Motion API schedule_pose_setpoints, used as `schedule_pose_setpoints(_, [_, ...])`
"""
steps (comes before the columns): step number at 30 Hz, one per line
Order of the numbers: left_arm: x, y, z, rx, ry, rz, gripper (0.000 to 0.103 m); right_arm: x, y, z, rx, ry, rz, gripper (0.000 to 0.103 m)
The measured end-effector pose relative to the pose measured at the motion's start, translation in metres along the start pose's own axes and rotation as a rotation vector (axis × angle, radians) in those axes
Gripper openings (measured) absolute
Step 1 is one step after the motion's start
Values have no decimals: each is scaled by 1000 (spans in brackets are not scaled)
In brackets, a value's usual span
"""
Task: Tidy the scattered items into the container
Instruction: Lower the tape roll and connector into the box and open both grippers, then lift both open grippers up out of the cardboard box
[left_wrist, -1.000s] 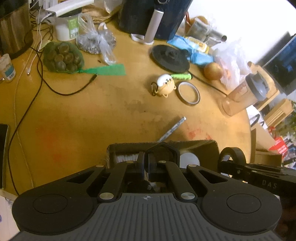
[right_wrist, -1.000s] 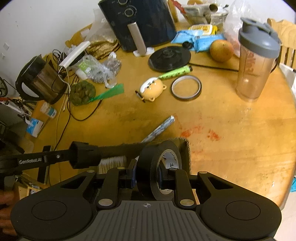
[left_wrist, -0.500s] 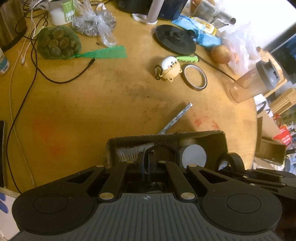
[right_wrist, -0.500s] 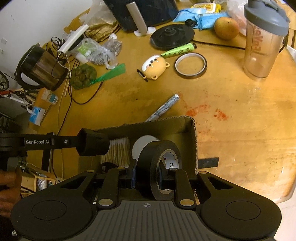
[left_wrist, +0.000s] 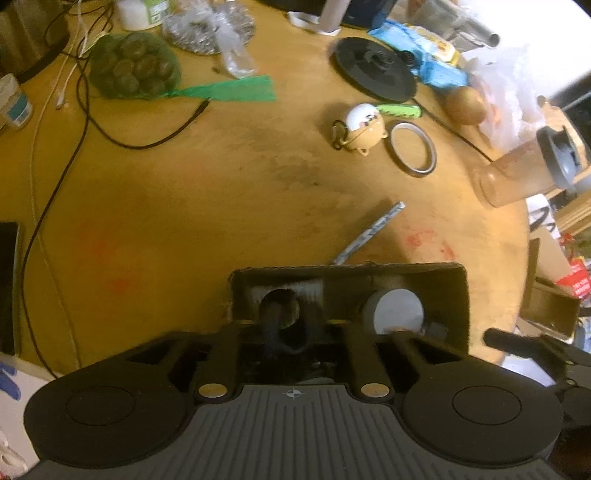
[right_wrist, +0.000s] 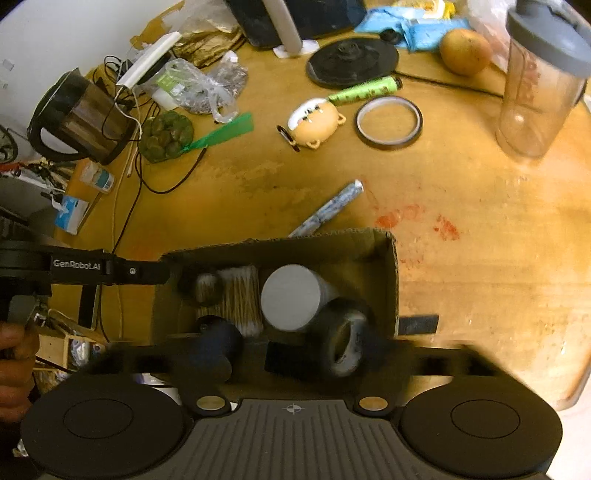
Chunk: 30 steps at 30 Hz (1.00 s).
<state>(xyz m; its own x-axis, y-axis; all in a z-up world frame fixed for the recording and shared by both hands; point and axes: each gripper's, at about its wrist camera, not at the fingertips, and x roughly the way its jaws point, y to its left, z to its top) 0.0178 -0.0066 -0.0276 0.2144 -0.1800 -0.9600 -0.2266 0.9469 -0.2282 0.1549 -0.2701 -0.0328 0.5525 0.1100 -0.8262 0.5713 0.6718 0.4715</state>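
An open cardboard box (right_wrist: 392, 280) (left_wrist: 463, 295) stands at the table's near edge, and both grippers are over it. My right gripper (right_wrist: 332, 354) is opening wide. A black tape roll (right_wrist: 343, 343) lies blurred between its spread fingers, free of the pads, inside the box. My left gripper (left_wrist: 293, 330) is opening too, with a dark loop (left_wrist: 279, 314) loose between its fingers at the box's left end. A grey cylinder (right_wrist: 291, 295) and cotton swabs (right_wrist: 240, 295) lie in the box. A hamster toy (right_wrist: 314, 123), a thin tape ring (right_wrist: 389, 122), a green tube (right_wrist: 364, 89) and a silvery wrapped stick (right_wrist: 328, 210) lie on the table.
A shaker bottle (right_wrist: 539, 81) stands at the right. At the back are a black kettle base (right_wrist: 351, 61) and a round fruit (right_wrist: 463, 51). A kettle (right_wrist: 77, 118), a net bag of kiwis (right_wrist: 166, 136) and black cables (left_wrist: 122, 142) crowd the left. A hand (right_wrist: 14, 365) holds the left tool.
The right jaws sprang apart and the black tape roll dropped from them into the box. The left jaws parted off the dark loop. Both views tipped down over the box.
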Motion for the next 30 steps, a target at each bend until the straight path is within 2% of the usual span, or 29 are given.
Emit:
schedule_pose_setpoints(1, [0, 1, 0, -6, -3, 4, 50, -1, 1, 1, -15, 3, 4, 103])
schedule_pose_setpoints(2, [-1, 2, -1, -12, -7, 4, 57, 0, 2, 1, -24, 8, 7, 103])
schedule_pose_setpoints(6, [0, 4, -2, -17, 2, -8, 60, 3, 2, 2, -44, 34, 7, 103])
schedule_pose_setpoints(8, [0, 4, -3, -15, 0, -12, 71, 4, 3, 2, -48, 43, 2, 103])
schedule_pose_setpoints(13, [-2, 2, -5, -12, -18, -18, 73, 5, 2, 3, -57, 48, -9, 103])
schedule_pose_setpoints(18, [-10, -2, -5, 5, -96, -40, 73, 6, -1, 3, -63, 51, -17, 103])
schedule_pose_setpoints(25, [-22, -14, -5, 55, -211, -46, 73, -1, -4, 3, -78, 4, -48, 103])
schedule_pose_setpoints(30, [-24, -25, -7, 108, -246, -29, 73, -10, -6, 3, -105, -62, -81, 103])
